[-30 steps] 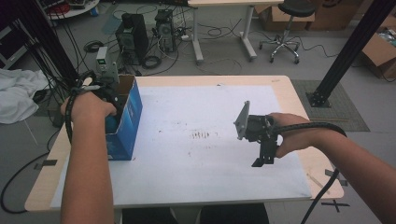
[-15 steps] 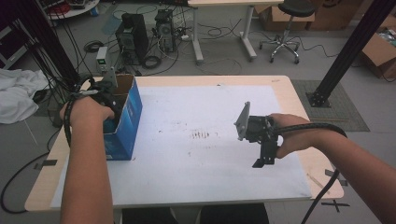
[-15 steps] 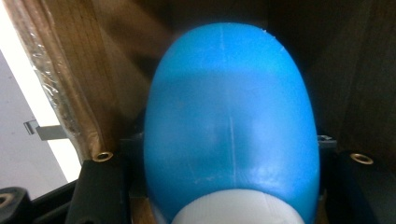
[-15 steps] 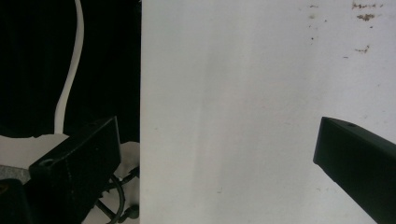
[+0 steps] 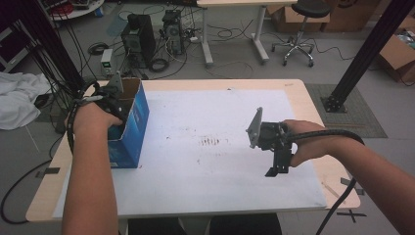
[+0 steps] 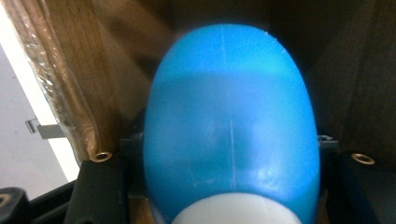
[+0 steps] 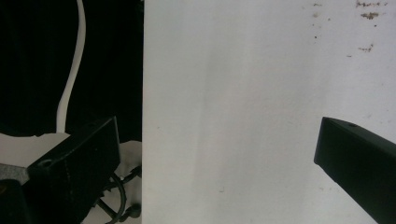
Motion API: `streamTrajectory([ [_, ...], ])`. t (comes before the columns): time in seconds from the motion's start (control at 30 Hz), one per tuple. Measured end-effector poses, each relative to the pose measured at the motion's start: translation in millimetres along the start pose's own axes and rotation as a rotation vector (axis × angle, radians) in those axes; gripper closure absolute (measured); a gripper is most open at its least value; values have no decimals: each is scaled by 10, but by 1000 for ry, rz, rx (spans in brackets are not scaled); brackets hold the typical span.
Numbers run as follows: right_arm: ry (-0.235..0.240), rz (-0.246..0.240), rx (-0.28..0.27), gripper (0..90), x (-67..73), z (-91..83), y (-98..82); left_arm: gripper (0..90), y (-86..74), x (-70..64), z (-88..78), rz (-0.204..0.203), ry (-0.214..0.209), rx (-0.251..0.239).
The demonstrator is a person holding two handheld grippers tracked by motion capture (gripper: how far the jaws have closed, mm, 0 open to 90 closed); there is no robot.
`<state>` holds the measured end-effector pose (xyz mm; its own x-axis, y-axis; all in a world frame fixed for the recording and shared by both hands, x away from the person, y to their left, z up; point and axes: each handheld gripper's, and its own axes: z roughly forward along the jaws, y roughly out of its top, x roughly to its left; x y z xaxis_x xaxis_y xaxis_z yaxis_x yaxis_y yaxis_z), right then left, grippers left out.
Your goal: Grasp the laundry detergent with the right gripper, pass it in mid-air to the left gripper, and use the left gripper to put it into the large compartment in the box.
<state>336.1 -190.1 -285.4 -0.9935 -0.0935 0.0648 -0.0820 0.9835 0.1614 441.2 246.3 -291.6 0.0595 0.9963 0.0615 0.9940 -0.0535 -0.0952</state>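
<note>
Left tool [image 5: 113, 100] inside blue box [image 5: 128, 132], clamped on a blue egg-shaped object [image 6: 229, 126]. Right tool [image 5: 277, 169] spread wide, empty, above the counter [image 5: 205, 191].

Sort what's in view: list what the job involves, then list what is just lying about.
In the job: blue box; blue-and-white object between the left gripper jaws; right gripper, open.
Lying about: computer towers; office chair; white cloth; cardboard boxes.
</note>
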Motion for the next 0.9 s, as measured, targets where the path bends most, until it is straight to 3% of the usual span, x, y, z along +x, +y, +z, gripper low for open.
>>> streamTrajectory([
  [0.6, -2, 3, -2, 5, 22, -12, -19, 347, -30, -46, -83, 3, 29, -32],
  [0.9, -9, -4, -11, 5, 31, -39, -19, 340, -69, -46, -203, 14, 38, -54],
])
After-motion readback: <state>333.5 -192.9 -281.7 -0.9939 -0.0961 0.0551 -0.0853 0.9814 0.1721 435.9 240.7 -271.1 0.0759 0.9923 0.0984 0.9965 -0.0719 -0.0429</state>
